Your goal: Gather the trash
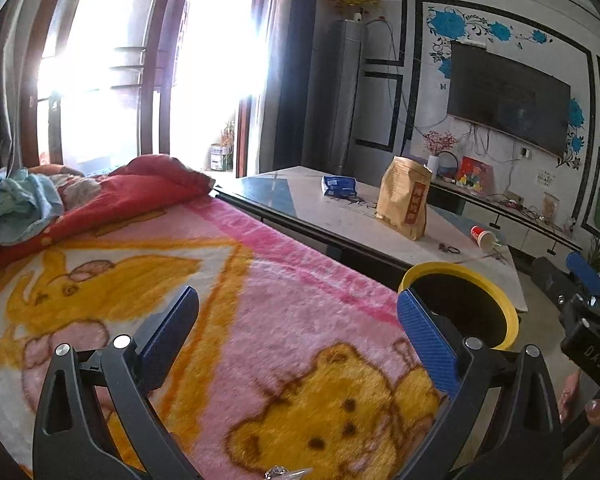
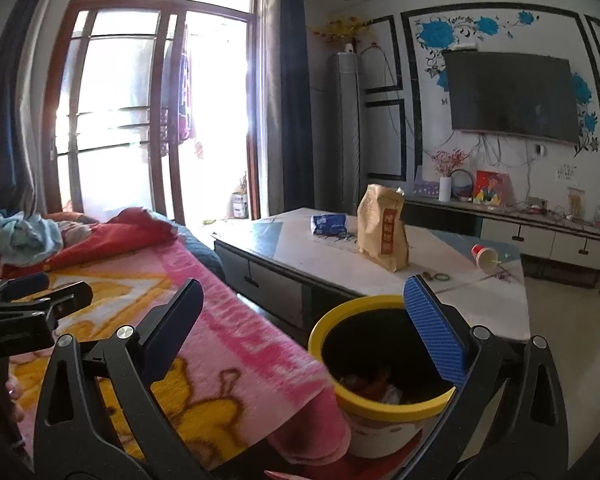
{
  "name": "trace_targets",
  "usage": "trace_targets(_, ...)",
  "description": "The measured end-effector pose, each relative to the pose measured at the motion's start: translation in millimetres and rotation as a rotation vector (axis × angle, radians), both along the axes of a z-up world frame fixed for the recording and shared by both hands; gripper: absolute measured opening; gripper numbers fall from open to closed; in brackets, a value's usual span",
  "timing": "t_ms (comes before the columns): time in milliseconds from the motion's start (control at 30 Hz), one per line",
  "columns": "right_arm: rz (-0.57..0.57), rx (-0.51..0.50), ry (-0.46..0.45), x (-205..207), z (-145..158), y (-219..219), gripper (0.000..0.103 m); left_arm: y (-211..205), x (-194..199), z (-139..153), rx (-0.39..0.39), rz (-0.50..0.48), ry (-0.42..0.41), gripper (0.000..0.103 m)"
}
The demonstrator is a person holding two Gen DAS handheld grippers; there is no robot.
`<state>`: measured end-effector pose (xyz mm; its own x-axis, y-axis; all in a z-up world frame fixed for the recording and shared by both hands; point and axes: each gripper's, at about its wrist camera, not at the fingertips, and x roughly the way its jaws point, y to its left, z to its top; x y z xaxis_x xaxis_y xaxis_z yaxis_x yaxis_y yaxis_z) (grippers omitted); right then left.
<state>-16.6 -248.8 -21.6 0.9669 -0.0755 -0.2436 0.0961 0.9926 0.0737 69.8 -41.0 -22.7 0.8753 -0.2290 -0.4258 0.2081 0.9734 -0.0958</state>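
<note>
You hold both grippers, left gripper (image 1: 298, 322) and right gripper (image 2: 304, 314), spread and empty above the pink cartoon blanket (image 1: 228, 320). The yellow-rimmed bin (image 2: 380, 360) sits near right, ready for the tipped red paper cup (image 2: 485, 257) on the far white table (image 2: 480, 304).

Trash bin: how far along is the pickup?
Done: the yellow-rimmed bin already holds some wrappers. In hand: nothing; the left gripper and right gripper are both open. Left on the table: red cup, brown bag, blue packet.
</note>
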Motion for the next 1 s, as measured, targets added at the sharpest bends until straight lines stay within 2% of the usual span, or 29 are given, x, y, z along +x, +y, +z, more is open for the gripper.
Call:
trace_targets(300, 0.005, -0.005, 0.009, 0, -5, 8, 0.093, 13, -8, -7, -0.009, 0.023, 0.005, 0.097)
trace_targets(1000, -0.004, 0.008, 0.015, 1, -5, 8, 0.093, 10, -11, -5, -0.002, 0.043, -0.005, 0.097)
